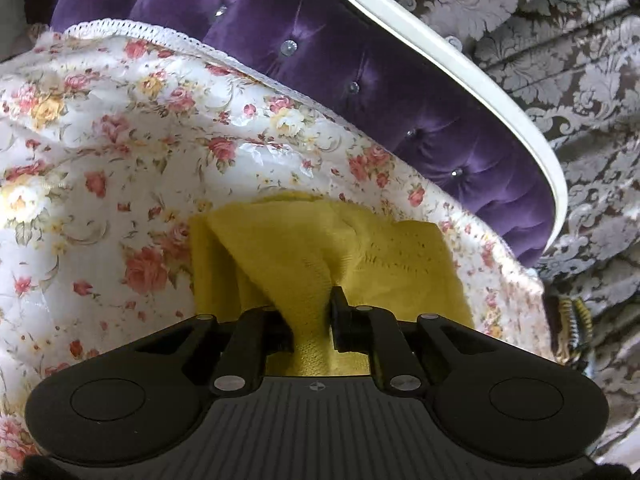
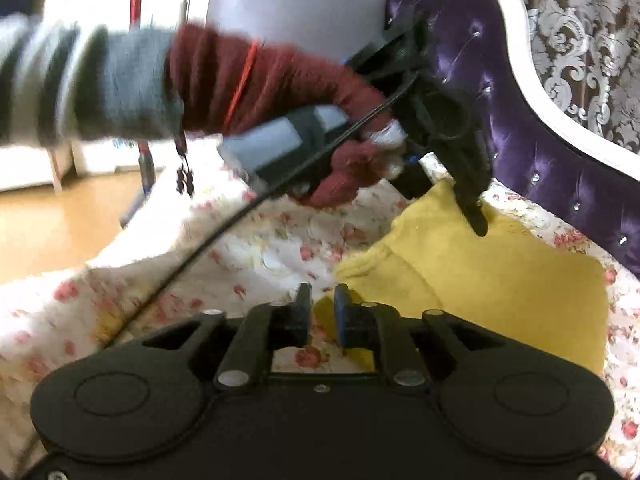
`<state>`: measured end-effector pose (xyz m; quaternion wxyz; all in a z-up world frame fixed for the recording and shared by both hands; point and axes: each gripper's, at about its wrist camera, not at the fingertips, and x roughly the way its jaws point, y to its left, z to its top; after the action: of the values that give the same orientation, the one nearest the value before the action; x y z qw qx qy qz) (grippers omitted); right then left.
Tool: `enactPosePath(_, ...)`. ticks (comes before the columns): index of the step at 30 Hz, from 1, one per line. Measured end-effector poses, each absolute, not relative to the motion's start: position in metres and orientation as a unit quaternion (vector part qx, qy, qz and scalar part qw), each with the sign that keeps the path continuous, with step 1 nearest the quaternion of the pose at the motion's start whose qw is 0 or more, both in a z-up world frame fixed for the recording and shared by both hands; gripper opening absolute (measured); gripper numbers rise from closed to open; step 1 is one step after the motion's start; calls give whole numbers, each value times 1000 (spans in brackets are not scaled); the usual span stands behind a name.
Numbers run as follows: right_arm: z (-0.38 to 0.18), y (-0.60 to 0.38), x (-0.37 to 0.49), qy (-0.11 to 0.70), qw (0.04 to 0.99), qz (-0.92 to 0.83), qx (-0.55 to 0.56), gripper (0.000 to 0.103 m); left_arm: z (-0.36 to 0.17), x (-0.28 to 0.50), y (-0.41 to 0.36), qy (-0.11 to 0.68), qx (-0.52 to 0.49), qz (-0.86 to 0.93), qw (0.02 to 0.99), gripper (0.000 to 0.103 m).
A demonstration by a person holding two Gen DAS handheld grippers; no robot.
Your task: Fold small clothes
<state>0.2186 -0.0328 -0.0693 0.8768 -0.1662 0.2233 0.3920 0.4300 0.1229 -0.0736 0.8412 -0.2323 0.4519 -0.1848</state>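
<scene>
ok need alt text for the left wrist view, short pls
The left gripper is shut on a bunched fold of a yellow knit garment, which lies on a rose-print bedspread. Behind it runs a purple tufted headboard with a white frame, then grey damask curtains.

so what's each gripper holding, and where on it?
Left gripper is shut on a bunched fold of the yellow garment. Right gripper holds nothing; its jaws stand slightly apart at the garment's edge.
</scene>
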Motion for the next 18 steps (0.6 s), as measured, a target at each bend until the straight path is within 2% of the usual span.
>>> enactPosePath(1,-65,-38,219,219,884,385,-151,34,-73,431,123,453,-230,-186,841,15)
enactPosePath(5,-54,-55,244,209,914,335,-96,36,-69,431,119,453,-217,-185,845,15)
enactPosePath(8,-62,-55,260,240,905,343,-70,38,-69,431,118,452,-211,-186,846,15)
enactPosePath(11,-83,-44,262,314,853,409,-81,37,-70,432,119,454,-215,-185,845,17)
enactPosePath(13,-81,-50,252,313,844,430,-70,41,-70,432,120,451,-210,-185,847,18)
enactPosePath(15,-76,-57,248,324,834,444,-57,40,-69,432,120,445,-204,-180,853,23)
enactPosePath(18,-68,-68,240,320,835,444,-58,40,-61,428,119,422,-183,-141,876,42)
